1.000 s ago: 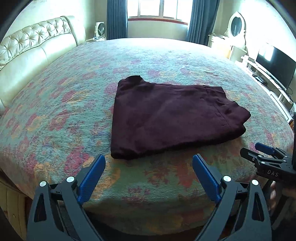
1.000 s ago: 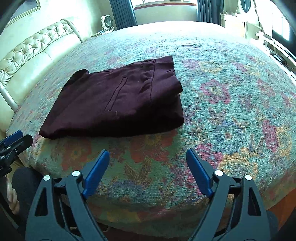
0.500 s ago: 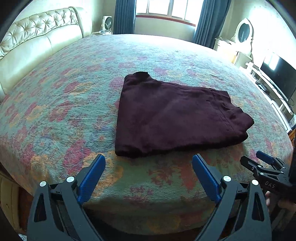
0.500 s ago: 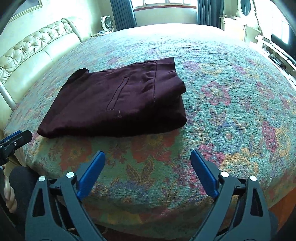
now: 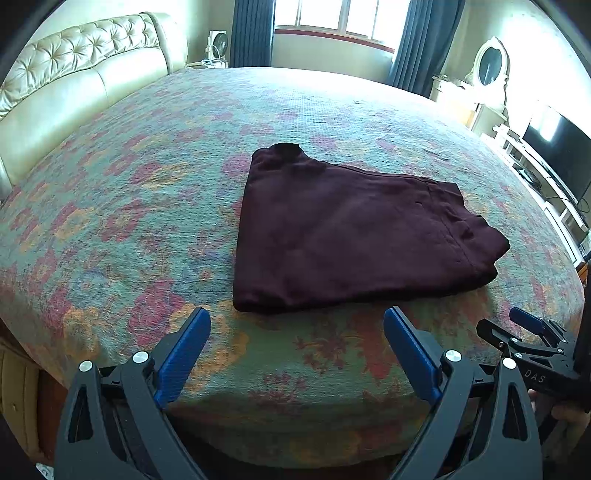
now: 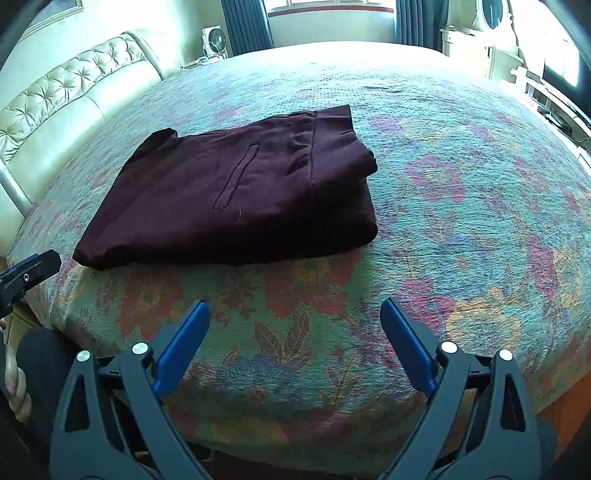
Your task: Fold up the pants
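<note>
Folded maroon pants (image 6: 236,199) flat on bed (image 6: 461,229), long axis 8-to-2 o'clock, waistband end toward 2. Left tool (image 5: 295,350) and right tool (image 6: 293,343) both spread, holding nothing.

A wide bed (image 5: 147,206) filled the room, spread with a flowered cover in faded teal, pink and orange. To the left of the bed ran a cream tufted headboard (image 5: 74,74). Beyond the bed's far edge a window (image 5: 340,18) let in strong daylight between dark blue curtains (image 5: 251,33), and a small white fan (image 5: 218,44) stood left of them. To the right of the bed stood a pale dresser with an oval mirror (image 5: 489,66) and a dark television (image 5: 557,151) (on a low white stand).
</note>
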A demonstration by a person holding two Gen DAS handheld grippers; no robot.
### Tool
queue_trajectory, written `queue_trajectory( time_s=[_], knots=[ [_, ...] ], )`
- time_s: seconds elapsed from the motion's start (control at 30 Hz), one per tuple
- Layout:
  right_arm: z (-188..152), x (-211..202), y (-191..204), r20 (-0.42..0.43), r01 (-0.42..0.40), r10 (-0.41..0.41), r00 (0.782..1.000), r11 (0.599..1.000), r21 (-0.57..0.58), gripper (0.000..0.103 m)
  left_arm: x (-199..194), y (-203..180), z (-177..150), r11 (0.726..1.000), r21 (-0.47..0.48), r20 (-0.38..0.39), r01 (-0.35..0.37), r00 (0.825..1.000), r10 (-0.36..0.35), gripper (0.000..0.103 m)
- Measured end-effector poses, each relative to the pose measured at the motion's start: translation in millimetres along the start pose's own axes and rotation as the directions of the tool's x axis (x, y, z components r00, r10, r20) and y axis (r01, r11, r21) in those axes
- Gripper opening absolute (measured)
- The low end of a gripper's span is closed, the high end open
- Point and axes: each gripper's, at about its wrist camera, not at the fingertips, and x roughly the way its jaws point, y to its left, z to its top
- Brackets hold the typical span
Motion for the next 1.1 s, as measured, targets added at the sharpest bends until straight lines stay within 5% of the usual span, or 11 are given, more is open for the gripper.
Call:
queue_trajectory(
  time_s=[1.1],
  knots=[
    [-6.5, 5.3, 9.5, -0.037, -0.031, 0.030, 0.999, 0.999, -0.015, 0.094, -4.5, -1.9, 3.2, 0.999, 0.033, 0.021, -0.026, 0.999, 0.026, 0.094]
  ],
)
